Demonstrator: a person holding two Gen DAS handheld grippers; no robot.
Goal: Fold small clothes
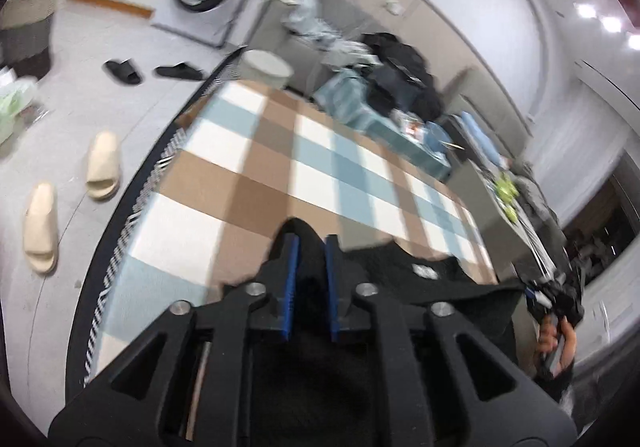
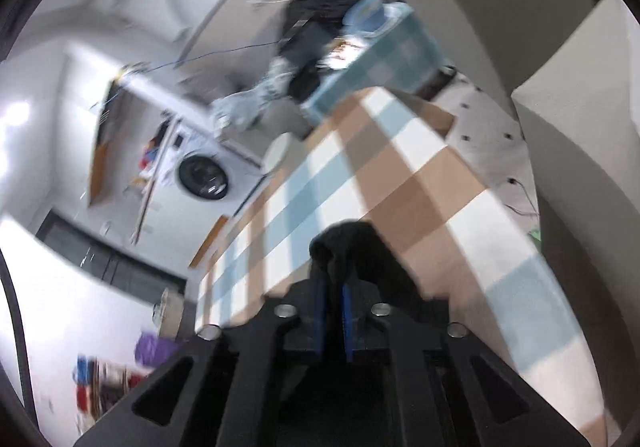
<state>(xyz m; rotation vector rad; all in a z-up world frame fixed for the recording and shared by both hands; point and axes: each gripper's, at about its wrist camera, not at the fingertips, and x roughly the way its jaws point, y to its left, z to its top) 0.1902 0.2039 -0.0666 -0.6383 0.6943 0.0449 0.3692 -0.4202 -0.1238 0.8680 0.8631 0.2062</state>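
Where floor begins, checked tablecloth [image 1: 256, 175].

bright, motion-blurred, fisheye-warped edges, ceiling glare

Right claw [image 2: 334, 287] gripping bunched black garment [image 2: 352, 243] over checked cloth [image 2: 420, 183], washing machine [image 2: 202, 177] behind

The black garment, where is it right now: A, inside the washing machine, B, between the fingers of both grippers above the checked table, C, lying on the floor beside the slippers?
B: the black garment runs from the left gripper to the right gripper, over the checked table.
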